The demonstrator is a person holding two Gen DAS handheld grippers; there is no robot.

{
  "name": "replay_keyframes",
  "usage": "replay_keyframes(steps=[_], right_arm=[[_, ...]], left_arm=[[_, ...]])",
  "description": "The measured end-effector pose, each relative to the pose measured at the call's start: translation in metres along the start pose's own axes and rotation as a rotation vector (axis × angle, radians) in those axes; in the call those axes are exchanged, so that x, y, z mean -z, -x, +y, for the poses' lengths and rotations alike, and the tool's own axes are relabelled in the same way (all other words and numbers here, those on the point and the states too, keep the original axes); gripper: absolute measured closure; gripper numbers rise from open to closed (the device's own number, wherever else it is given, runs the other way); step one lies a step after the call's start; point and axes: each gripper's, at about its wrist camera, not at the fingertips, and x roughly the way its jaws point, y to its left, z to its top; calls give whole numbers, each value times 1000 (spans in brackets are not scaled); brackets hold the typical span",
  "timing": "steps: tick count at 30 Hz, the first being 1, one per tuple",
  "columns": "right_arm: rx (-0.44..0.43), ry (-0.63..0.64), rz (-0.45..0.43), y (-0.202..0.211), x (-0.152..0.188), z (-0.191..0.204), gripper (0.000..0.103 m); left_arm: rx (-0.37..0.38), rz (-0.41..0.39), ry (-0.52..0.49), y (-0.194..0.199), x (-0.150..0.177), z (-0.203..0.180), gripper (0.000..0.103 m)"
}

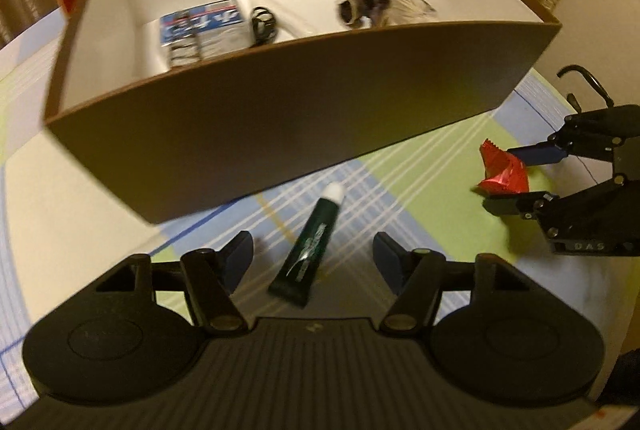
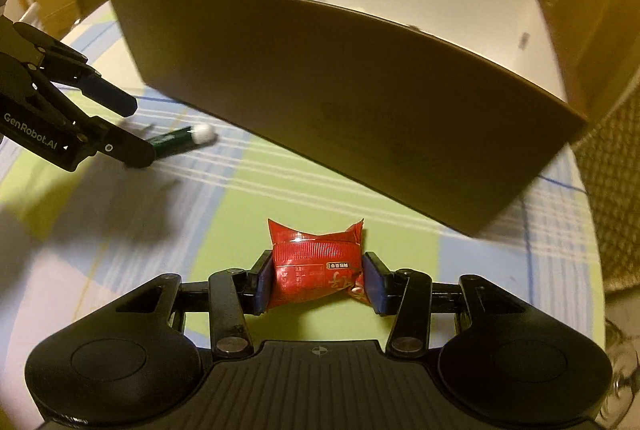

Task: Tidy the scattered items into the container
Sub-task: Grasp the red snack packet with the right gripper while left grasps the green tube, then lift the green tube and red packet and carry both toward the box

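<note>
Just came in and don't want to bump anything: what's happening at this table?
A person with a handheld gripper in each hand is tidying loose items into the brown box, which already holds a few things. The right gripper has its fingers pressed on a red snack packet on the checked tablecloth. The left gripper is open around a green tube with a white cap, which lies on the cloth, not yet gripped.

the box's near wall (image 2: 360, 102) hides its floor; its contents (image 1: 364, 6) are blurred.
</note>
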Motion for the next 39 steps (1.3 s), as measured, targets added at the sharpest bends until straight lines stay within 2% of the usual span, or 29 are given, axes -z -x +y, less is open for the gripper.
replay_keyframes(steps=[2, 4, 6, 8, 10, 11, 12, 15, 18, 25, 28, 29, 31, 34, 39], right_arm=[[8, -19, 0, 3, 3, -5, 59], [12, -31, -2, 5, 5, -9, 59], [14, -40, -4, 7, 7, -11, 59], [17, -46, -5, 9, 9, -12, 59], [16, -48, -6, 11, 10, -13, 59], [15, -48, -7, 10, 10, -12, 59], [13, -46, -7, 9, 10, -11, 59], [10, -39, -7, 9, 8, -11, 59], [4, -31, -7, 9, 8, -11, 59], [-14, -22, -12, 11, 11, -18, 59], [-22, -17, -14, 16, 12, -20, 59], [-26, -17, -14, 15, 11, -20, 59], [-43, -34, -16, 14, 11, -22, 52], [-67, -68, -20, 14, 11, -26, 39], [-73, -30, -26, 12, 8, -23, 38]], left_arm=[[12, -1, -19, -6, -3, -4, 46], [23, -4, -36, -12, -4, -5, 54], [30, 7, -44, -19, -3, -5, 69], [25, -18, -67, -20, -1, -9, 70], [18, -29, -83, -20, 1, -11, 76], [15, -34, -87, -19, 3, -12, 87], [11, -37, -90, -18, 5, -12, 90], [9, -29, -72, -15, 9, -11, 90], [-27, -15, -55, -10, 16, -12, 90], [-117, 45, 89, 6, 40, -12, 90], [-129, 52, 136, 11, 46, -11, 89], [-130, 50, 152, 11, 47, -9, 88], [-124, 46, 181, 10, 45, -8, 84], [-145, 42, 180, 4, 39, -13, 84], [-164, 35, 199, 7, 43, -15, 83]])
